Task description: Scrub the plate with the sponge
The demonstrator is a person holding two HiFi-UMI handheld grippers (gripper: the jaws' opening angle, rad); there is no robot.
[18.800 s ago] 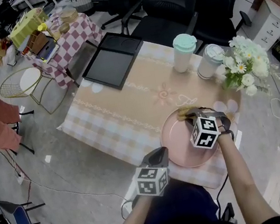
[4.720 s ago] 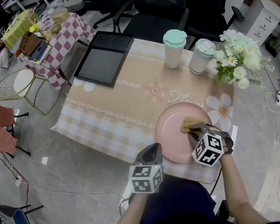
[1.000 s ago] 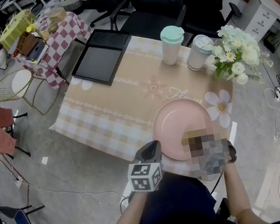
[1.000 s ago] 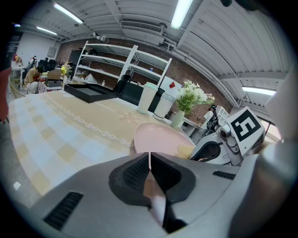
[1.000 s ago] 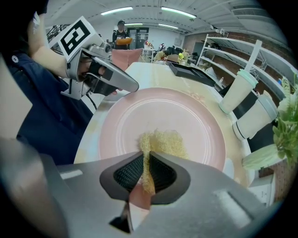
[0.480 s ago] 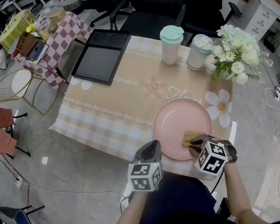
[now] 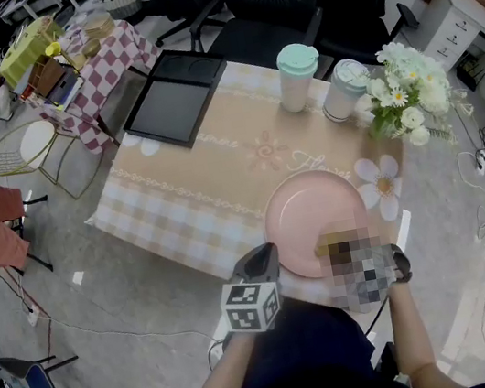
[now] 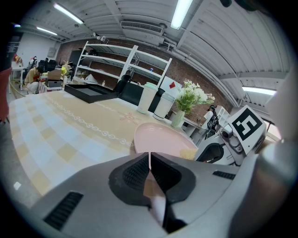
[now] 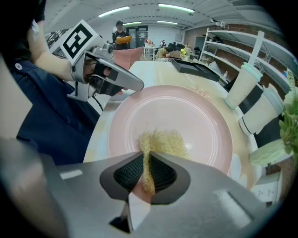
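Saw a black tray [image 7: 175, 98] on the table's [image 7: 206, 195] far left corner, a green-lidded cup [image 7: 299, 76] beside a grey-lidded cup [image 7: 343, 92], flowers [image 7: 407, 99] just right of them.

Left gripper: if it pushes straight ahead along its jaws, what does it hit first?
Most likely the near rim of the pink plate: the left gripper, jaws shut and empty, points right at it. Depth is unclear; it could brush the tablecloth first.
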